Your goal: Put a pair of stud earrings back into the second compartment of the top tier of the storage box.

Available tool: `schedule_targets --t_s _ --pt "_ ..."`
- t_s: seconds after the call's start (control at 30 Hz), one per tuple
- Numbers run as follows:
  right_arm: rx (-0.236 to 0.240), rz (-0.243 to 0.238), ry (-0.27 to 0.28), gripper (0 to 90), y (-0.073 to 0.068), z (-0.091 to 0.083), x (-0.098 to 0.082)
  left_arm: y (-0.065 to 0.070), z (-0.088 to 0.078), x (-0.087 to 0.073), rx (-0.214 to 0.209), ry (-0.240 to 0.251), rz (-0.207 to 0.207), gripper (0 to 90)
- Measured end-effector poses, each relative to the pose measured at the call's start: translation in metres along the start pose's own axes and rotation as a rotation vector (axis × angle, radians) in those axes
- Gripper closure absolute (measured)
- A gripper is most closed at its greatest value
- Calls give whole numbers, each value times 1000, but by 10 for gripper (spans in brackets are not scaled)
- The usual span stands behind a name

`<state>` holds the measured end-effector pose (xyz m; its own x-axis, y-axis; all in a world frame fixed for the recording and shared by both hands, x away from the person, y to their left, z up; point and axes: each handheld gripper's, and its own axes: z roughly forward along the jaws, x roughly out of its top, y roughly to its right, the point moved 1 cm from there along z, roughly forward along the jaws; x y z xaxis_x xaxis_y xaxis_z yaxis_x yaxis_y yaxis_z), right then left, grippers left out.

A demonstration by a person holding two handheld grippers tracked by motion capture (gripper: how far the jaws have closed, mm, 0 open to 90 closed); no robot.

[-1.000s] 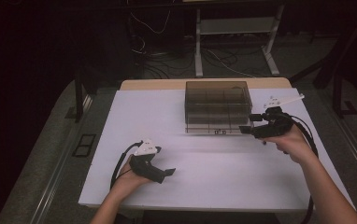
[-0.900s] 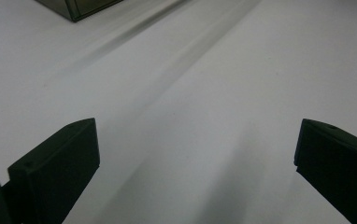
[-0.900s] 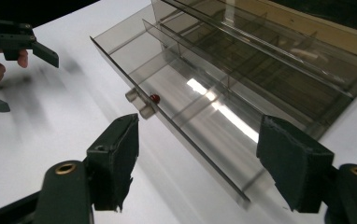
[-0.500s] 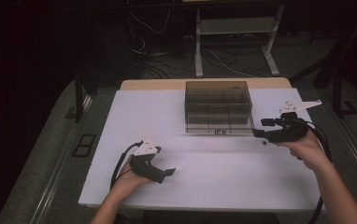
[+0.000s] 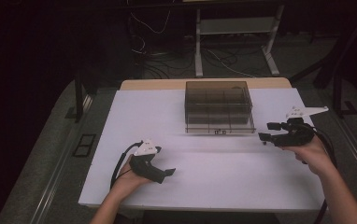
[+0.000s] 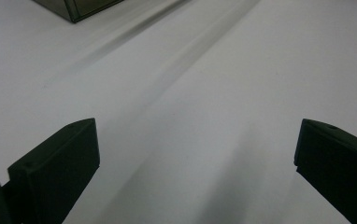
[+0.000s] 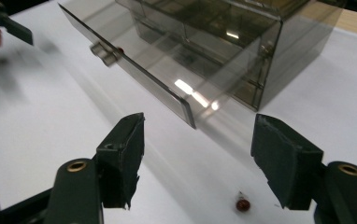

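Right gripper view showed the right gripper [image 7: 197,158] with jaws apart and empty, having just narrowed, above a small red bead [image 7: 242,204]; beyond, the smoked drawer box [image 7: 200,56] stood with one drawer ajar. Picking looked still ahead. The left gripper [image 5: 165,173] rested open.

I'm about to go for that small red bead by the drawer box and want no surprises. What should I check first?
1. Right gripper open, nothing between its pads: ok.
2. Red bead lies free on the table: ok.
3. Bead sits between the jaws: ok, though nearer one jaw.
4. Drawer of the smoky box pulled out: ok.
5. Left gripper away from the box: ok.
6. Drawer contents: cannot tell.
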<state>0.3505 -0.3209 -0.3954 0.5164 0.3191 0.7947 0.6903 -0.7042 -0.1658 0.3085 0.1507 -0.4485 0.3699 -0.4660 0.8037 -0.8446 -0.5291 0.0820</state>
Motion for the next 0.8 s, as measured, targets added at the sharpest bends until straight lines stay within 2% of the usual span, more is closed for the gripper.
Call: schedule_targets --t_s 0.17,0.3,0.53,0.8 --pt "-12 10 -28 353 6 4 -7 0 1 0 -1 -1 0 0" --pt "-25 0 -48 371 9 9 -12 0 1 0 -2 1 -2 0" --pt "-38 -7 -89 445 14 14 -18 1 1 0 -3 3 -5 0" --pt "-60 -17 -107 518 18 20 -24 0 2 0 -4 1 -2 0"
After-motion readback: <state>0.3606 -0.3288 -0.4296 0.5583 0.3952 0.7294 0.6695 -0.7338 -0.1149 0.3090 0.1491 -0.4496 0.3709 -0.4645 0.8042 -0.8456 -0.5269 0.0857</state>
